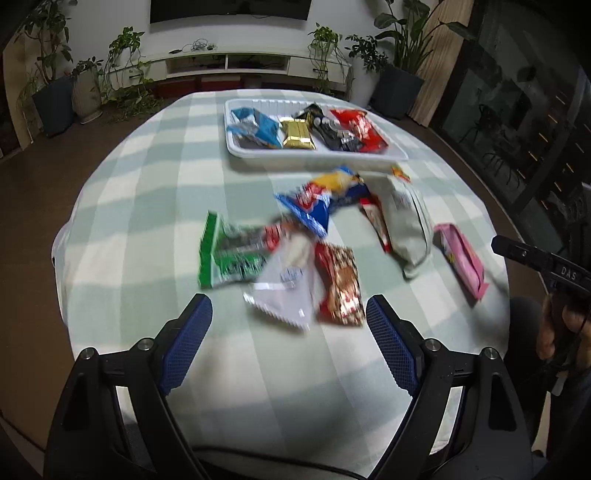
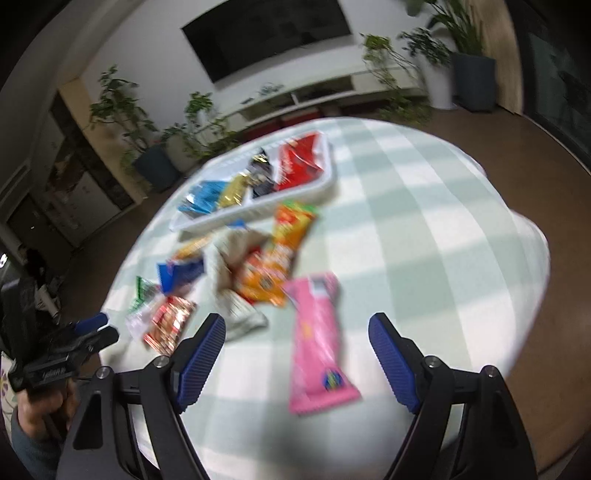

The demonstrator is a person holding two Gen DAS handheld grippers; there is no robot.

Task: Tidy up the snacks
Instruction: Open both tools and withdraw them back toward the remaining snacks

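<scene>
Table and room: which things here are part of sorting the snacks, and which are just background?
Job:
white tray, partly filled
pink packet
green packet
red patterned packet
blue packet
orange packet

Background:
potted plants
wall screen
low white shelf

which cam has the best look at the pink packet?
Right wrist view: the pink packet lies large and whole between the open right tool's fingers, though motion-blurred. The left wrist view shows it small and foreshortened near the right edge of the table.
</scene>
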